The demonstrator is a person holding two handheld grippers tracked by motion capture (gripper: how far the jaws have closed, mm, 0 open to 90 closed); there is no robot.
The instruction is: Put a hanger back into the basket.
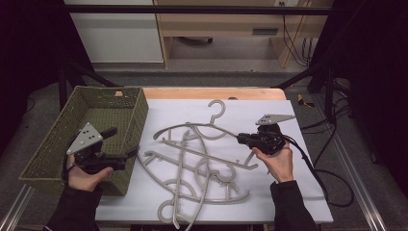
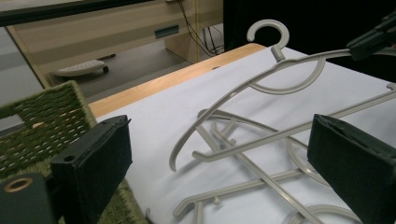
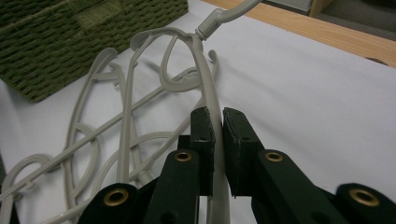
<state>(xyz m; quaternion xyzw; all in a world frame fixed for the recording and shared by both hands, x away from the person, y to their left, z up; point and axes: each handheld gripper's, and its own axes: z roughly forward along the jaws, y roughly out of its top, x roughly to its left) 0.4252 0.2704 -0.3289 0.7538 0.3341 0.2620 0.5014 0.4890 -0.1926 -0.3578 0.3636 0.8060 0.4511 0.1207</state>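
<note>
Nearest the person, a tangle of grey plastic hangers lies on the white sheet covering the desk, just right of the green woven basket, which serves as landmark here. The left tongs hover at the basket's near right corner, spread wide and holding nothing, probably ready to steady or take a hanger. Further from the basket, to its right, the right tongs are pressed onto one arm of the top hanger, lifting that side clear of the pile; the grip near the arm's end likely lets the hanger be pulled free of the others. Its hook points away from the person, beyond the pile. The basket's interior looks empty apart from a small pale tag at its far wall.
</note>
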